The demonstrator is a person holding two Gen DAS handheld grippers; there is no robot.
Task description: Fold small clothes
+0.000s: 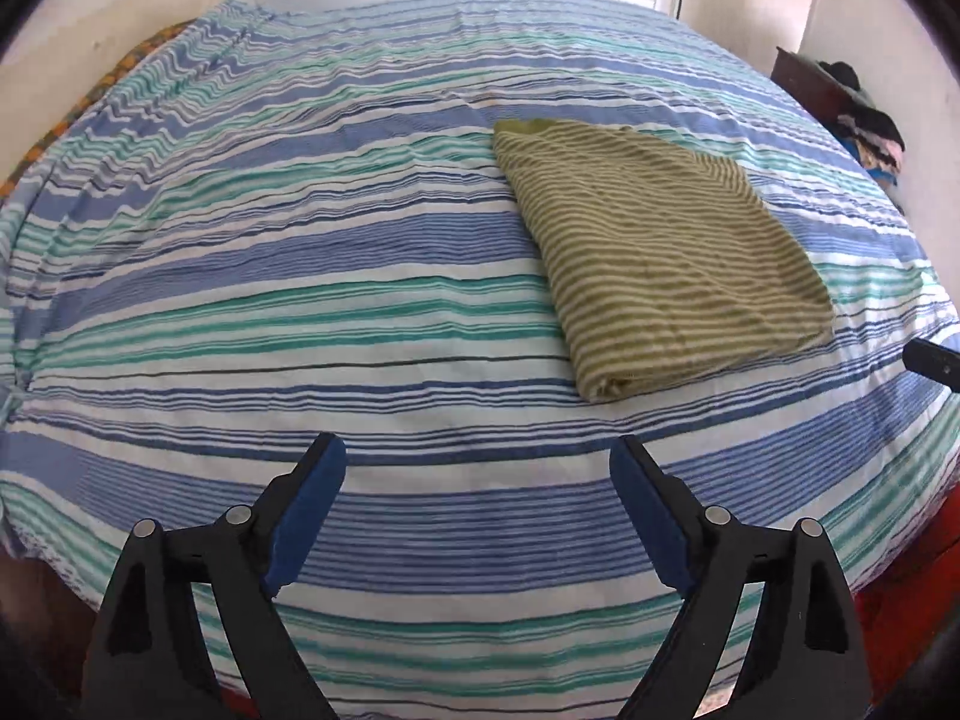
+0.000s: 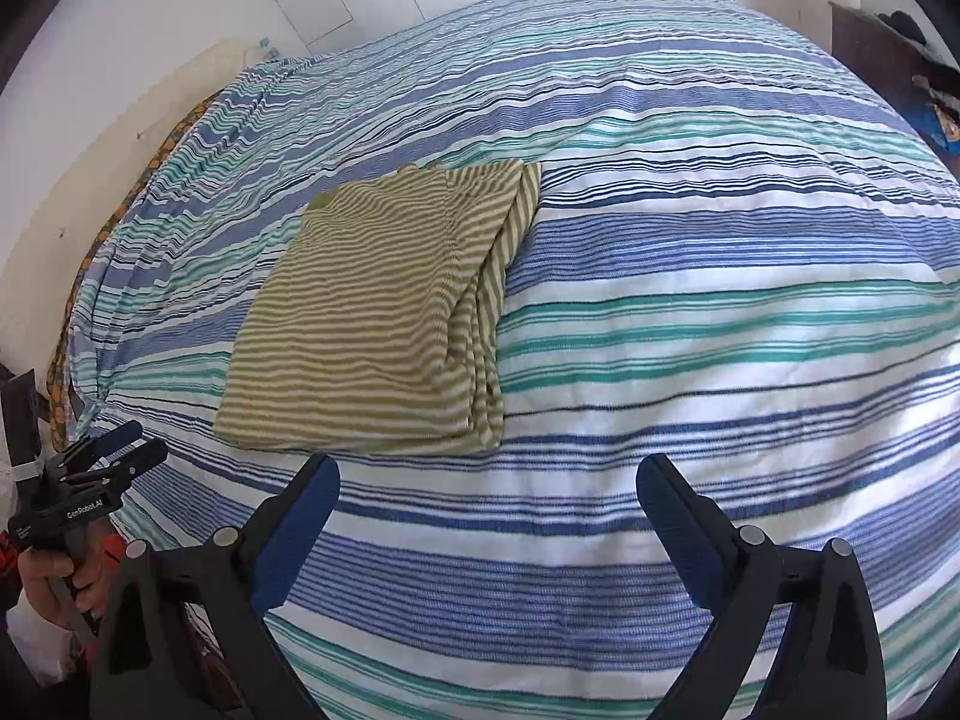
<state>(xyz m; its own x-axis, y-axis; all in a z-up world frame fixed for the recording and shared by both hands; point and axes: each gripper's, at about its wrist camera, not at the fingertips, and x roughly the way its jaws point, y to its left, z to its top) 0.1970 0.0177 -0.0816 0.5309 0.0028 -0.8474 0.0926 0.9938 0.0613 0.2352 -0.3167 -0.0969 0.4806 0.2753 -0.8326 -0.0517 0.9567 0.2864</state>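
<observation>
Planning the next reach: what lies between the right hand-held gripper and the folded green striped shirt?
Only bare striped bedsheet. In the right wrist view, nothing sits between the open right hand-held gripper and the shirt.

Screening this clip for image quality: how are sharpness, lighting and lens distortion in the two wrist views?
Left wrist view: sharp, even daylight, no glare; fisheye bulges the striped bedsheet and darkens the corners; the folded green striped garment is crisp. Right wrist view: equally sharp with the same barrel bulge; the white wall at top looks slightly washed out; garment stripes show faint moiré.
</observation>
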